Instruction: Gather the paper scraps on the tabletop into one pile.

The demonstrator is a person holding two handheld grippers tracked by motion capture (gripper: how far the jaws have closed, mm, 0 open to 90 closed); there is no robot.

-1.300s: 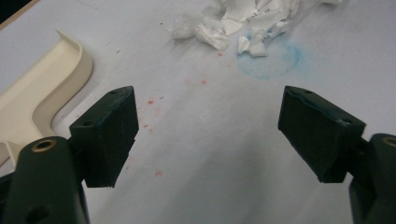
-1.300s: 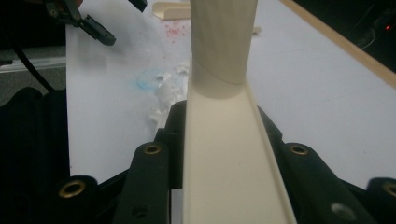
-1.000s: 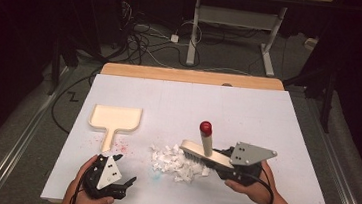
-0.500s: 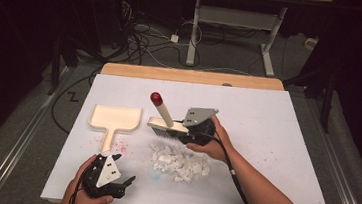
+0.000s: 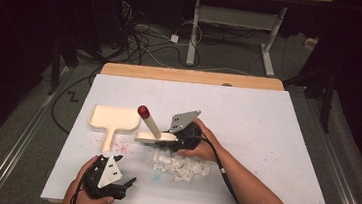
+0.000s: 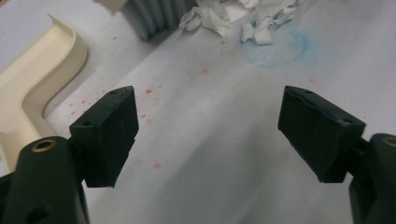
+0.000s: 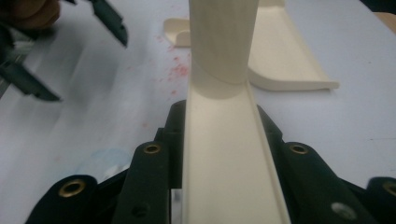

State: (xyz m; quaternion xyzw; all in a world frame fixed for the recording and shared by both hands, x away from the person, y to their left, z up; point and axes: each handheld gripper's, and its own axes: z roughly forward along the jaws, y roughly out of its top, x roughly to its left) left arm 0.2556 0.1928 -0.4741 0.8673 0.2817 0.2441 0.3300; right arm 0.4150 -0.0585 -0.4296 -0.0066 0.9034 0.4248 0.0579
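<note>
My right gripper (image 5: 173, 140) is shut on the head of a cream brush (image 5: 153, 137), whose red-tipped handle rises up and to the left. The brush hovers at the far left edge of a pile of white paper scraps (image 5: 181, 165). Left of it a cream dustpan (image 5: 112, 117) lies flat, handle toward me. My left gripper (image 5: 123, 187) rests open near the front left of the table. In the left gripper view, the open left gripper (image 6: 210, 130) faces the scraps (image 6: 233, 16), with the dustpan (image 6: 32, 88) at left. In the right gripper view, the brush (image 7: 224, 154) sits between the jaws, dustpan (image 7: 280, 56) beyond.
A white sheet (image 5: 277, 121) covers the table, with a wooden strip (image 5: 191, 76) along its far edge. Red specks (image 6: 149, 91) and a faint blue stain (image 6: 275, 46) mark the sheet near the scraps. Cables and table legs lie on the dark floor beyond.
My right gripper carried the brush from the right of the scrap pile, over and behind it, to its far left side near the dustpan. The left gripper stayed put.
</note>
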